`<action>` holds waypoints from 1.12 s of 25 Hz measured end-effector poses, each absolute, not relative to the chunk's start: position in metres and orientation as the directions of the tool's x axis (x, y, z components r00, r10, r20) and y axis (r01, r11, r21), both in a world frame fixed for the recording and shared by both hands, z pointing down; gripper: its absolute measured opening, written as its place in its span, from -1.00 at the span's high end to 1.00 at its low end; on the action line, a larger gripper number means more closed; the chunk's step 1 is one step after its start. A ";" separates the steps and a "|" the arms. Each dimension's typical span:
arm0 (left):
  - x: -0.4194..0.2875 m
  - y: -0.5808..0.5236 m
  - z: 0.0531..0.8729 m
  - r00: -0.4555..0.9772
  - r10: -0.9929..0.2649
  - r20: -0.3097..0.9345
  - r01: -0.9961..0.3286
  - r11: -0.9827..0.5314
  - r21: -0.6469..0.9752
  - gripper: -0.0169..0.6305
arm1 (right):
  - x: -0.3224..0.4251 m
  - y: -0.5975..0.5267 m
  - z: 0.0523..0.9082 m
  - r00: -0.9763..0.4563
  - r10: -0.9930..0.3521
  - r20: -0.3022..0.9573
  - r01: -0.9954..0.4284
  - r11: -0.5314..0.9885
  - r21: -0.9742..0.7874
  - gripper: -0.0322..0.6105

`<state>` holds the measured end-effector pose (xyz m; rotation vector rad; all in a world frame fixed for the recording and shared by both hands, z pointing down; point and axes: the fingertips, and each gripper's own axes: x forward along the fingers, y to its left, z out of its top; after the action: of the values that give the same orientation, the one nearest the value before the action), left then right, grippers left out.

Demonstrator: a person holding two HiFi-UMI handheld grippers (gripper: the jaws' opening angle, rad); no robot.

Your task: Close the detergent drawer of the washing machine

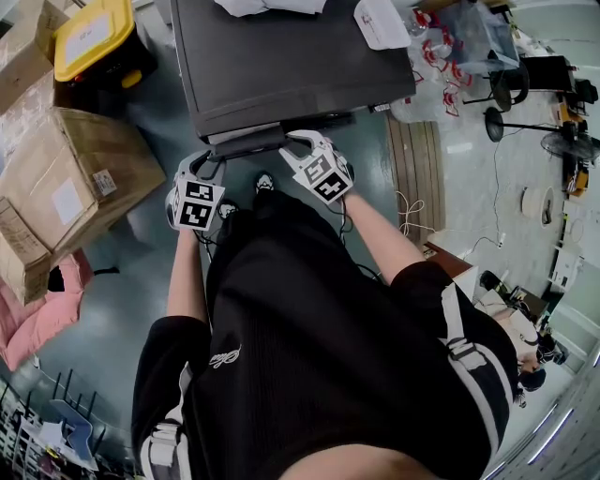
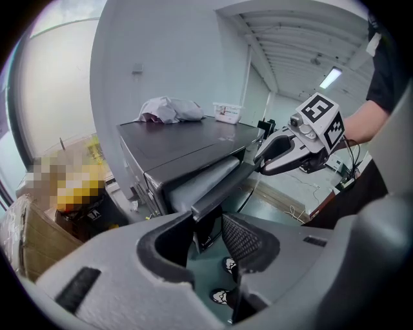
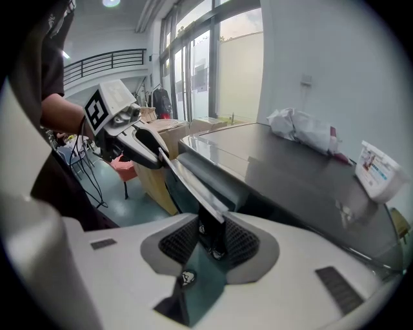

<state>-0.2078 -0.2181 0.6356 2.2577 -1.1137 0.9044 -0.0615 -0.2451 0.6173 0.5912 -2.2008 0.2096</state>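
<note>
A dark grey washing machine (image 1: 281, 56) stands in front of me, and its detergent drawer (image 1: 246, 142) sticks out of the front edge. In the head view my left gripper (image 1: 208, 164) sits at the drawer's left end and my right gripper (image 1: 298, 145) at its right end. The left gripper view has the drawer's (image 2: 206, 184) corner between the jaws of my left gripper (image 2: 208, 235), against the textured pad. The right gripper view has the drawer's (image 3: 200, 180) front panel wedged between the pads of my right gripper (image 3: 211, 238). Each gripper shows in the other's view.
Cardboard boxes (image 1: 80, 178) and a yellow-lidded bin (image 1: 94, 37) stand to the left of the machine. A crumpled white cloth (image 2: 169, 109) and a small white box (image 1: 380, 23) lie on the machine's top. Cables (image 1: 412, 211) run over the floor at the right.
</note>
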 end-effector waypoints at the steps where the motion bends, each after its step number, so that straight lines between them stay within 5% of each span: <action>1: -0.208 -0.218 0.635 0.454 -0.511 0.730 -0.818 -0.563 0.115 0.51 | -0.062 -0.246 0.617 -0.550 -0.345 0.761 -0.480 0.876 0.050 0.54; 28: -0.219 -0.239 0.636 0.436 -0.540 0.720 -0.850 -0.511 0.131 0.49 | -0.070 -0.266 0.621 -0.527 -0.413 0.743 -0.603 0.798 0.016 0.51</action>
<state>-0.2191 -0.2388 0.6359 2.2107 -1.1691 0.8550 -0.0700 -0.2657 0.6206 0.7467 -2.2007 0.3114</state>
